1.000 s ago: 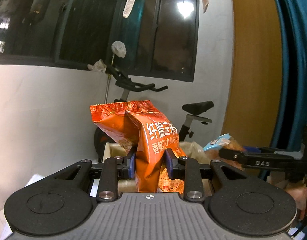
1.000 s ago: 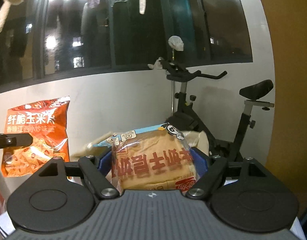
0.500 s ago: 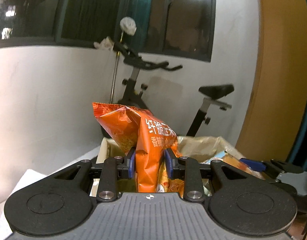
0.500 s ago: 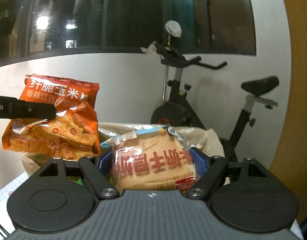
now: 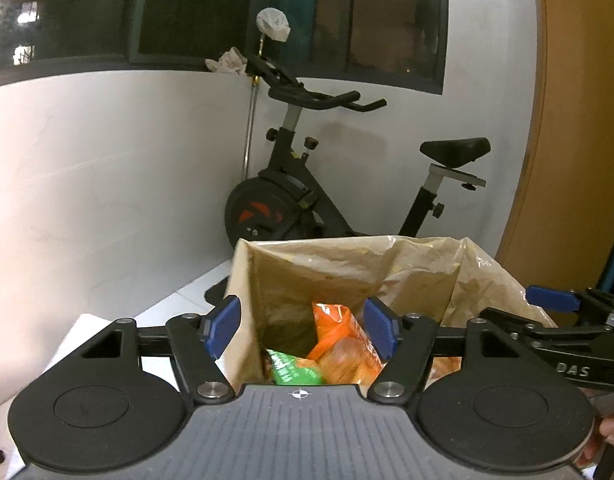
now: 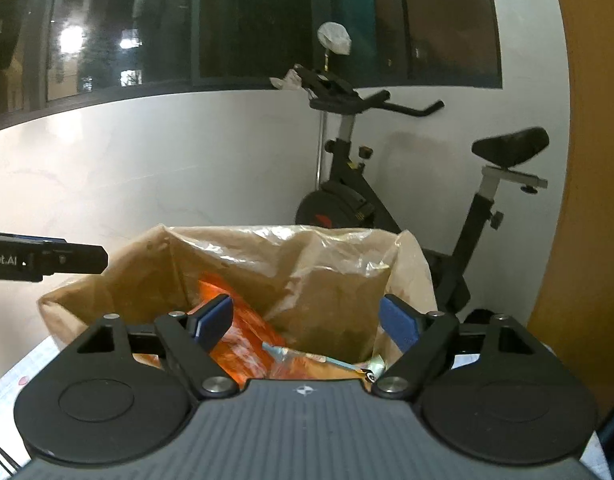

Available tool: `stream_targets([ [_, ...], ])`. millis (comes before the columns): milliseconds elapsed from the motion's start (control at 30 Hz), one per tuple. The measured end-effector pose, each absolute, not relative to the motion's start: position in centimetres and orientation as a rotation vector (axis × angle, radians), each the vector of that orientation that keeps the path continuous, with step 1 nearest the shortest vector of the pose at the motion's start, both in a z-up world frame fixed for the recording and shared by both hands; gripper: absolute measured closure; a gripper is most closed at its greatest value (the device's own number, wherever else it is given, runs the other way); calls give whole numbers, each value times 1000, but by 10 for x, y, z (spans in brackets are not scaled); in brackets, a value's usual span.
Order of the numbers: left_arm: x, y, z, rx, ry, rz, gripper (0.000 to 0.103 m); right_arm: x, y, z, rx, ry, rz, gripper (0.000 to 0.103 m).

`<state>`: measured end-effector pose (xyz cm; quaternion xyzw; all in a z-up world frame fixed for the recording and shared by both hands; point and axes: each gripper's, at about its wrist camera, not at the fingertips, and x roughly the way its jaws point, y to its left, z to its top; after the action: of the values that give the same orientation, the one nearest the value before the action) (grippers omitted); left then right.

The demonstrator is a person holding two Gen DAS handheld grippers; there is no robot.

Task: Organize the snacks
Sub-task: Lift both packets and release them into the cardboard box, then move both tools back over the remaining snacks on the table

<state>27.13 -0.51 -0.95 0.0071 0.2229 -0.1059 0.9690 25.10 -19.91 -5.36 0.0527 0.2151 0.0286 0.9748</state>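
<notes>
1. The left gripper (image 5: pixel 301 330) hangs over the left rim of the paper bag (image 5: pixel 347 264); its jaws are opening, blue pads well apart, gripping nothing.
2. Below and between those pads, inside the bag, lie the orange chip packet (image 5: pixel 339 336) and, to its left, a green packet (image 5: pixel 291 370).
3. The right gripper (image 6: pixel 307 320) hangs over the same bag (image 6: pixel 307 256); its jaws are opening wide and hold nothing.
4. Beneath it the bread packet (image 6: pixel 307 366) lies inside the bag, beside the orange packet (image 6: pixel 243 344).
5. An exercise bike (image 5: pixel 307 200) stands behind the bag against the white wall (image 5: pixel 107 184).
</notes>
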Motion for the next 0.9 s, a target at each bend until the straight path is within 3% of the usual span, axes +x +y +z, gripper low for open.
stream_targets([
  [400, 213, 53, 16, 84, 390, -182, 33, 191, -210, -44, 121, 394, 104, 20],
  [900, 168, 71, -72, 44, 533, -198, 33, 139, -249, -106, 222, 497, 19, 20],
])
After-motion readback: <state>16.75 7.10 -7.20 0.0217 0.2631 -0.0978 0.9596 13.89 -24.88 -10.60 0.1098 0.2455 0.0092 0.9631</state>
